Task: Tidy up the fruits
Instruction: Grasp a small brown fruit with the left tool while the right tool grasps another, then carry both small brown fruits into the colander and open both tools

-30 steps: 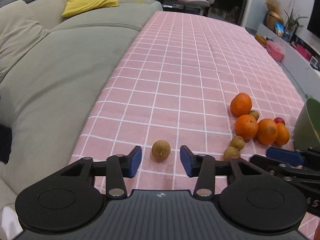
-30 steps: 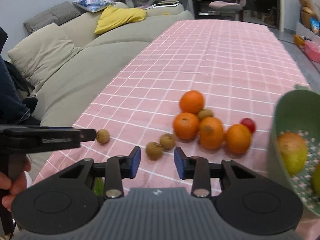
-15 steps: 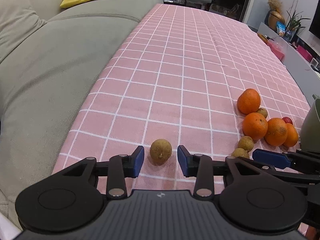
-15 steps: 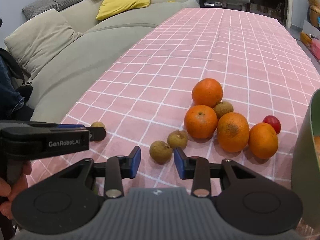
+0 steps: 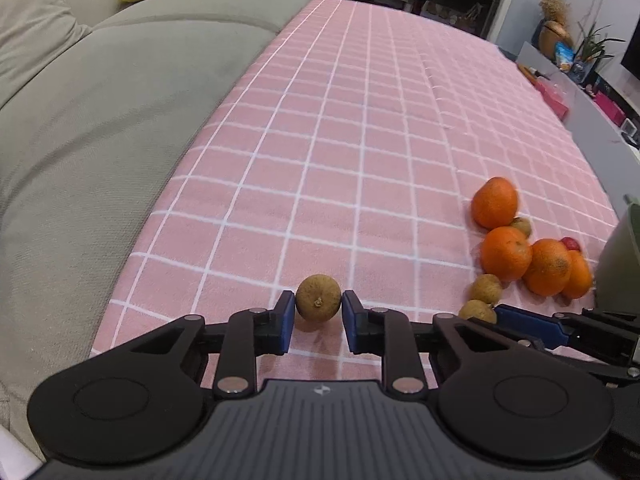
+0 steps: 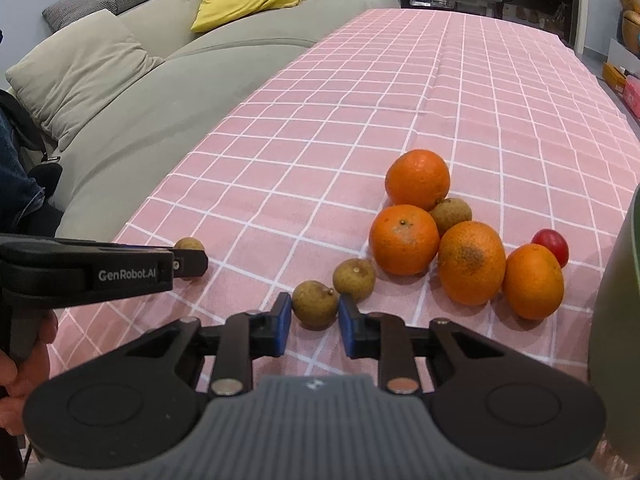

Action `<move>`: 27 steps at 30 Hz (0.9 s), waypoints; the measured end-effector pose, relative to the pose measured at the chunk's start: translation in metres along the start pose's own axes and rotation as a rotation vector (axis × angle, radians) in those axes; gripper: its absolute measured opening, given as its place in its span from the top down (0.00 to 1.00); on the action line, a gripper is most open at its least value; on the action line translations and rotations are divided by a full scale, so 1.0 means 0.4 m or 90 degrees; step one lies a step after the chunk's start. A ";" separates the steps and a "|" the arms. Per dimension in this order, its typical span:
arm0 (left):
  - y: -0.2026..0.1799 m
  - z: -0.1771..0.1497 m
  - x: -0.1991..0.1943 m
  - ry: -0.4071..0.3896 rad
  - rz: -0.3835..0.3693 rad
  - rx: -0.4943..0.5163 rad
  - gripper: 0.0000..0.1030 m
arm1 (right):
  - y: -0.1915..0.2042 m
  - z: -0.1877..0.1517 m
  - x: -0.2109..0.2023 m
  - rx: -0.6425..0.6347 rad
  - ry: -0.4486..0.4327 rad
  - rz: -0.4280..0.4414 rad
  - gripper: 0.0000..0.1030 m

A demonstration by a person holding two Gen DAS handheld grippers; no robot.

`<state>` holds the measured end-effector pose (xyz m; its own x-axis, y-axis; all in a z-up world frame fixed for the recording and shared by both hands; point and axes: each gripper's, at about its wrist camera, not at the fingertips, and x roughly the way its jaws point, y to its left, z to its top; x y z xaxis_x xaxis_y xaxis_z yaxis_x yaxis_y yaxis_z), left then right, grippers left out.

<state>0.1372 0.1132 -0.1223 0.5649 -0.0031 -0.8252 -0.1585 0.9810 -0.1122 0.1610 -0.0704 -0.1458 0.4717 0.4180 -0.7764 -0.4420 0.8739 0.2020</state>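
A pink checked tablecloth (image 5: 360,140) carries loose fruit. My left gripper (image 5: 319,309) is closing its jaws, and both blue pads press on a lone brown longan (image 5: 319,296) near the cloth's front edge. My right gripper (image 6: 314,314) is closing its jaws too, pads against the sides of another longan (image 6: 315,304). A second longan (image 6: 354,279) lies just behind it, touching. Several oranges (image 6: 404,239) cluster to the right, with a third longan (image 6: 450,214) and a small red fruit (image 6: 552,246). In the right wrist view the left gripper (image 6: 188,262) half hides its longan (image 6: 189,243).
A green bowl (image 6: 616,320) stands at the right edge, close to the oranges. A grey sofa (image 5: 100,140) with cushions runs along the table's left side. A person's hand (image 6: 24,360) holds the left gripper's handle. Bare cloth stretches beyond the fruit.
Both pairs of jaws have closed in until their pads touch a longan each. The right gripper came down and nearer to the fruit cluster. The left gripper stayed over its longan.
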 end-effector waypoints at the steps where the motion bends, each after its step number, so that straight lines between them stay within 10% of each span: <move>1: -0.006 0.002 -0.008 -0.004 -0.001 0.005 0.73 | 0.003 0.001 -0.011 -0.009 -0.006 0.002 0.79; 12: -0.090 0.015 -0.125 -0.026 -0.085 0.000 0.73 | -0.005 -0.011 -0.188 -0.067 -0.087 -0.001 0.80; 27: -0.401 0.058 -0.207 0.009 -0.251 0.145 0.73 | -0.229 -0.071 -0.456 -0.020 -0.096 -0.098 0.80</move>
<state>0.1347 -0.0394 -0.0230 0.5357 -0.3857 -0.7512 0.2493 0.9222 -0.2957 0.0936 -0.2337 -0.0398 0.6430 0.3145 -0.6983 -0.3787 0.9231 0.0671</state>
